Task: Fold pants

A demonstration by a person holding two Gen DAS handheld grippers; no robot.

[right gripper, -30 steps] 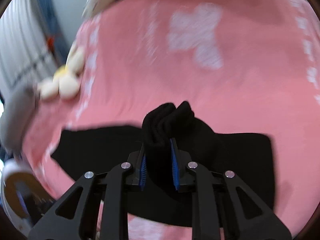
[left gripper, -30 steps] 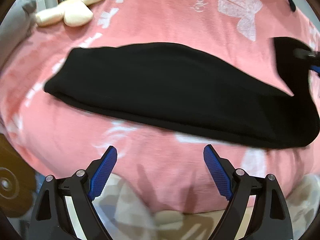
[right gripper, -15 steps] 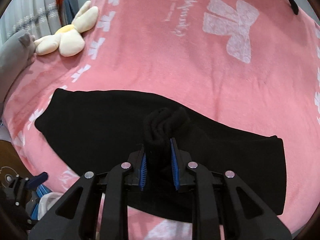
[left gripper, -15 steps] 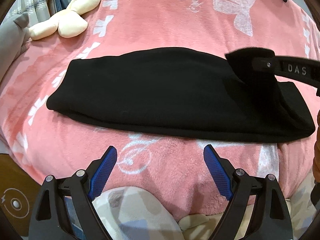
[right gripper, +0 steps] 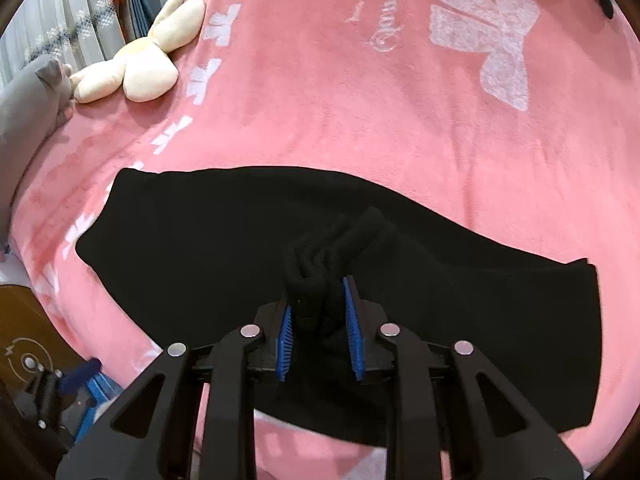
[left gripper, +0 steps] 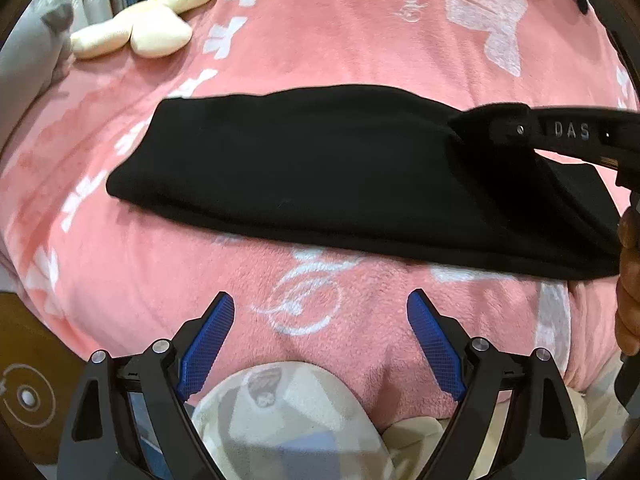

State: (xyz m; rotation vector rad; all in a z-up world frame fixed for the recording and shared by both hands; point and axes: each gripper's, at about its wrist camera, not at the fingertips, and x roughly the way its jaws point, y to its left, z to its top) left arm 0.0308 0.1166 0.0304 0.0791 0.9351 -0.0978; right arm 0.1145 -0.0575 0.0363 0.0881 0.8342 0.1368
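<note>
The black pants (left gripper: pixel 320 168) lie folded lengthwise across the pink blanket, also seen in the right wrist view (right gripper: pixel 192 240). My right gripper (right gripper: pixel 318 296) is shut on a bunched end of the pants and holds it lifted over the rest of the garment; it enters the left wrist view from the right (left gripper: pixel 516 128). My left gripper (left gripper: pixel 320 312) is open and empty, hovering over the blanket's near edge, short of the pants.
A cream plush rabbit (left gripper: pixel 148 28) lies at the far left of the pink blanket (left gripper: pixel 360 32), also in the right wrist view (right gripper: pixel 148 64). A grey pillow (right gripper: pixel 28 100) sits beyond it. A wooden surface (left gripper: pixel 24 380) is at the lower left.
My right gripper has carried the pants' end leftward over the garment, doubling it back. The left gripper stayed open near the bed's edge.
</note>
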